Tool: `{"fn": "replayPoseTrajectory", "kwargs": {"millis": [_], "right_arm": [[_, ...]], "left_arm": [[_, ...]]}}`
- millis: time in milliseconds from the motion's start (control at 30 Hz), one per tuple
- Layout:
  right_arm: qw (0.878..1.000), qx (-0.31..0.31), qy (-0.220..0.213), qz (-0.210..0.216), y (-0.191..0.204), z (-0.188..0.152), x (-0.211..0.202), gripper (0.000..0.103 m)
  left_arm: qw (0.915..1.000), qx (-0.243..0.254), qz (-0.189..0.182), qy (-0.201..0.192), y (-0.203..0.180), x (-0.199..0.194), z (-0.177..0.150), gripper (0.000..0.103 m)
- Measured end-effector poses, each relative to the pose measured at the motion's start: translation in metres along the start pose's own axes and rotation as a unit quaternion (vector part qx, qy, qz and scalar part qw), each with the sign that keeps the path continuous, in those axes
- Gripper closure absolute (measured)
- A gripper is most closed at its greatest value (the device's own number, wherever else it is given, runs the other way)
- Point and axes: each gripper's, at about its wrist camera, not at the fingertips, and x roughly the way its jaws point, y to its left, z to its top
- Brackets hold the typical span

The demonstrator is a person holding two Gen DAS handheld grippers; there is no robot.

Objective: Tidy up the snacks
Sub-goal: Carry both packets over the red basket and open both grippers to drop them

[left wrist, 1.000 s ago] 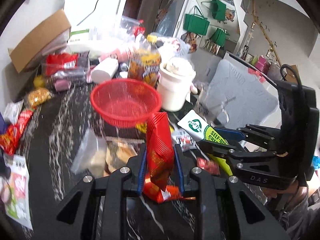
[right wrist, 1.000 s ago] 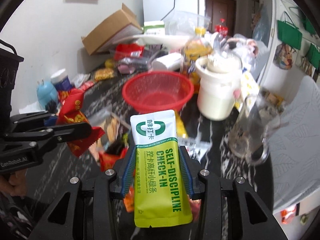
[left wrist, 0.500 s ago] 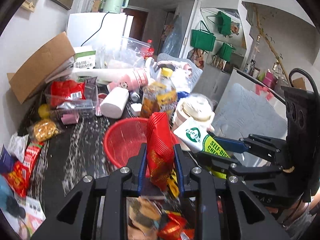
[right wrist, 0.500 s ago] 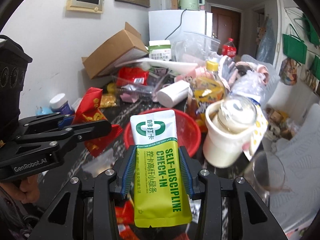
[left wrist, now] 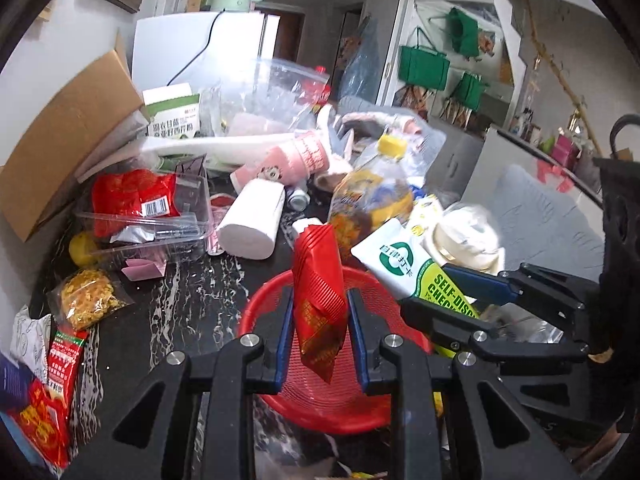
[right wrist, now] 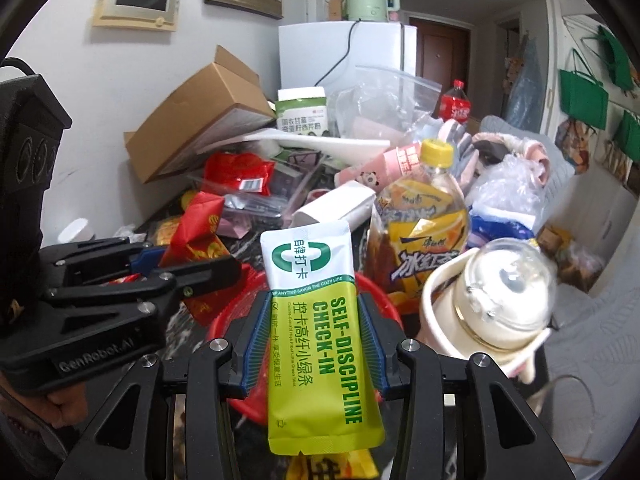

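My left gripper (left wrist: 320, 322) is shut on a red snack packet (left wrist: 318, 292), held upright over the red mesh basket (left wrist: 340, 404). Just to its right, my right gripper (left wrist: 430, 292) holds a white and green pouch (left wrist: 394, 260) marked SELF-DISCIPLINE CHECK-IN. In the right wrist view my right gripper (right wrist: 316, 320) has its pads pressed on the sides of the pouch (right wrist: 308, 276), above the basket's rim (right wrist: 384, 292). The left gripper (right wrist: 192, 268) with the red packet (right wrist: 196, 232) shows at the left, beside a hand.
Behind the basket stand an iced tea bottle (right wrist: 424, 216) and a white cup with a glass lid (right wrist: 492, 304). A white roll (left wrist: 252, 220), a clear tray (left wrist: 140, 220) and a cardboard box (left wrist: 60, 140) crowd the back. Loose snack packets (left wrist: 84, 300) lie at the left.
Both grippers have moved forward across the table with their packets. The red basket, earlier well ahead, now lies directly under the two held packets.
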Motion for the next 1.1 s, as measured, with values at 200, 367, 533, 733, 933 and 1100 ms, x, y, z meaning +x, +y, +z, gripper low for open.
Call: {"fn": "replayPoseTrajectory", "kwargs": {"millis": [200,367,533,733,933,1100], "right_arm": [[1.0,-0.001,0.013,-0.01,0.002,-0.005,0.03,0.06],[1.0,0.005,0.029,-0.002,0.0,-0.01,0.047,0.059],[0.999,0.015,0.042,0.008,-0.002,-0.014,0.059,0.054],[0.999,0.017,0.043,-0.004,-0.005,-0.015,0.055,0.039],[0.998,0.019,0.047,-0.039,-0.009,-0.015,0.043,0.012],[0.998,0.03,0.048,-0.038,-0.013,-0.014,0.026,0.008]], "left_arm": [[0.9991,-0.021,0.007,0.037,0.015,0.031,-0.008,0.079],[0.9981,-0.026,0.022,0.051,0.023,0.047,-0.013,0.078],[0.9963,-0.025,0.048,0.067,0.028,0.056,-0.012,0.078],[0.9933,-0.027,0.071,0.088,0.03,0.064,-0.014,0.061],[0.9919,-0.024,0.107,0.064,0.03,0.054,-0.013,0.029],[0.9936,-0.026,0.093,0.058,0.026,0.04,-0.01,0.029]]}}
